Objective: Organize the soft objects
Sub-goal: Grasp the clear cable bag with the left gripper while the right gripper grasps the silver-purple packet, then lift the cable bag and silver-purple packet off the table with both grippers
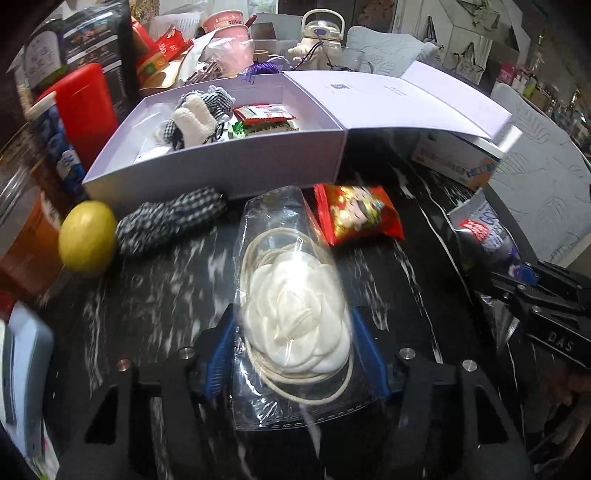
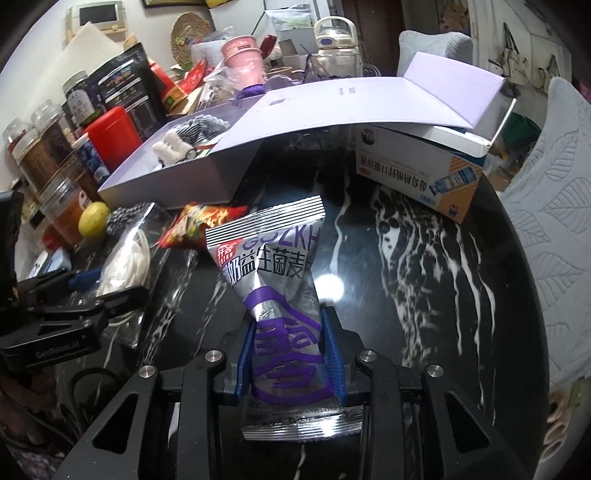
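A clear plastic bag [image 1: 291,295] holding a white fabric flower and a coil of cream cord is seen between the blue pads of the left gripper [image 1: 293,354], whose jaws stand partly closed with the pads against both sides of the bag; the bag lies on the black, white-veined counter [image 1: 155,295]. A silver and purple snack packet [image 2: 275,291] is pinched at its waist by the right gripper [image 2: 290,354], the foil being crumpled inward between the pads while its upper end fans out toward the box. Behind both, a pale lilac box [image 1: 229,162] is set on the counter with its lid [image 1: 406,99] swung open to the right, the lid resting on a white and orange carton [image 2: 417,177]. Inside the box, a white knitted plush piece [image 1: 194,123], black-and-white checked fabric and a few small red packets [image 1: 264,114] are lodged. A checked fabric item [image 1: 173,221] lies on the counter touching the box's front wall, with a yellow lemon [image 1: 86,238] just beside it to the left. A red snack bag [image 1: 358,214] with cartoon print lies near the box's front corner, beside the clear bag. Jars, a red canister [image 1: 90,110] and dark pouches are crowded at the left, and a cream kettle-shaped bottle [image 1: 323,33] stands behind the box.
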`<state>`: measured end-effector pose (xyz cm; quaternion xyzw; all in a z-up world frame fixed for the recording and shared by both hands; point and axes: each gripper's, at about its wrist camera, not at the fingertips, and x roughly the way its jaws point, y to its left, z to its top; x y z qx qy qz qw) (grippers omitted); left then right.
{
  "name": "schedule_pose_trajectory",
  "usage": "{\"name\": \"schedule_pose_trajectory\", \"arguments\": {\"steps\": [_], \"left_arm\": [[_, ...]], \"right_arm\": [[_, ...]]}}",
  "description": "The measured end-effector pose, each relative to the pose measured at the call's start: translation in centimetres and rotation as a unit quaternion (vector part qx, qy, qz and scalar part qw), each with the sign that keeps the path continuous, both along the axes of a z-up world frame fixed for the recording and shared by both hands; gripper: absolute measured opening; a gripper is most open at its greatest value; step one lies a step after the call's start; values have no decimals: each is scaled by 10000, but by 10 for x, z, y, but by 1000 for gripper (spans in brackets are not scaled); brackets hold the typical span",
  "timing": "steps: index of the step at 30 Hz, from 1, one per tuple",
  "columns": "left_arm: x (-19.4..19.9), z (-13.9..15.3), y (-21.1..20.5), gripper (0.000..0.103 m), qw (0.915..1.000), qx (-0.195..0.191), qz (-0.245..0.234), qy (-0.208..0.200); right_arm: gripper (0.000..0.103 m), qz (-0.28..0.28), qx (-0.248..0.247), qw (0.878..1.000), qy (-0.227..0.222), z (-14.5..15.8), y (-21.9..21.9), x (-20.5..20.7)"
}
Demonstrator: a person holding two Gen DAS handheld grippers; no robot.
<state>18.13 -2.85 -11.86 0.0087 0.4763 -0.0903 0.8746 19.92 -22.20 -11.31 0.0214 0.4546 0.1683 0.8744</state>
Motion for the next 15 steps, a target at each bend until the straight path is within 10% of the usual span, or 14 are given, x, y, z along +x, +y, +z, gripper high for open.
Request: {"name": "schedule_pose_trajectory", "arguments": {"steps": [15], "left_arm": [[-57,9,27,60,9996,-150,149,202]], "right_arm": [[33,407,0,9991,124,0,22,-65]]}}
